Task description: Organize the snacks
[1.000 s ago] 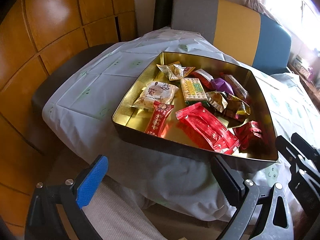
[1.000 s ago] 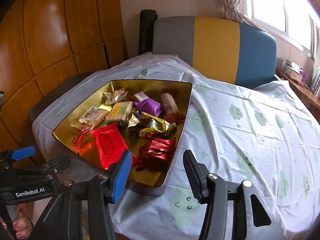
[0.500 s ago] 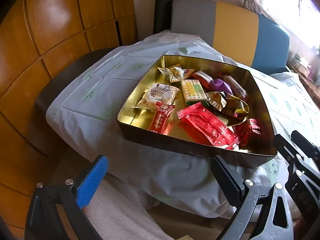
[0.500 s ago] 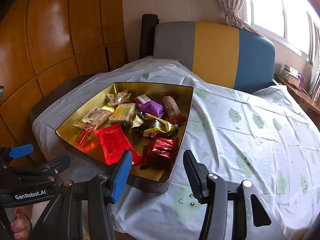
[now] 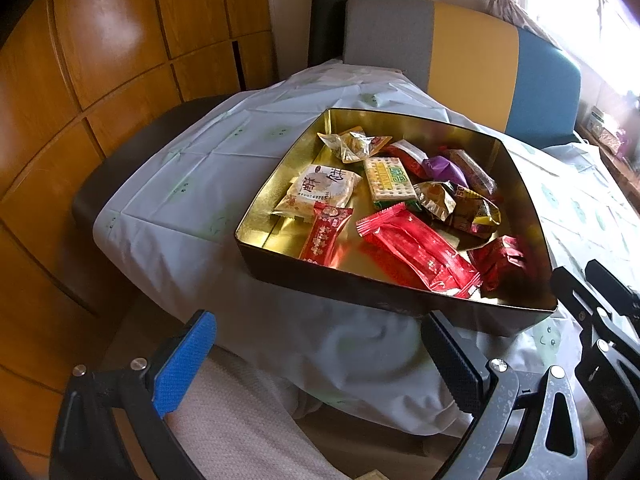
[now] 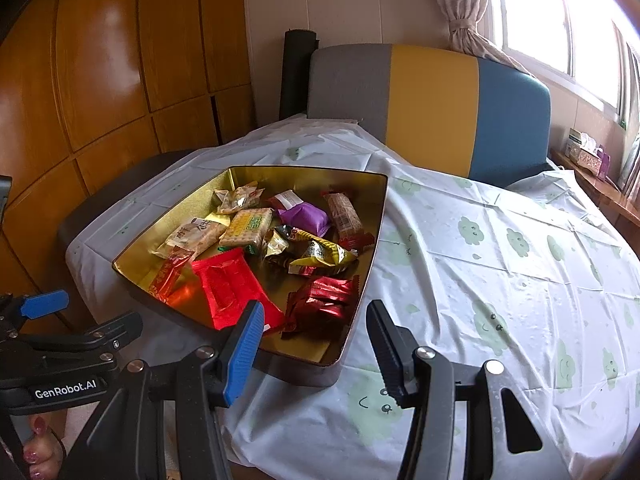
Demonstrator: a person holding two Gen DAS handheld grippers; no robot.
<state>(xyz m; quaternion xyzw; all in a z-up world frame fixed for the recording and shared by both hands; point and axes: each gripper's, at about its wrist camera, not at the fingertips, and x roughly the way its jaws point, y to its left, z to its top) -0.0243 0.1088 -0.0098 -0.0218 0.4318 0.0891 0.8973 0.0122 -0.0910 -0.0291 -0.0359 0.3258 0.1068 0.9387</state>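
A gold-lined tin box [image 5: 280, 168] [image 6: 376, 216] sits on the table near its front left edge. It holds several wrapped snacks: a large red packet [image 5: 416, 252] [image 6: 232, 288], a narrow red bar [image 5: 324, 232], a white round-cake packet [image 5: 320, 192] [image 6: 192, 236], a cracker packet [image 5: 388, 178] [image 6: 250, 224], a purple packet [image 6: 304, 216] and dark red foil packets [image 6: 324, 300]. My left gripper [image 5: 316, 364] is open and empty, below the table's edge. My right gripper [image 6: 316, 348] is open and empty, just in front of the box's near corner.
The table wears a white cloth with green cloud prints [image 6: 500, 248]. A grey, yellow and blue chair back [image 6: 432, 100] stands behind it. Wooden cabinets [image 6: 100, 80] line the left. A dark seat [image 5: 120, 172] is at the table's left side.
Both grippers have drawn back and risen slightly, so the box looks a little farther away. Both stay open. Nothing in the box has moved.
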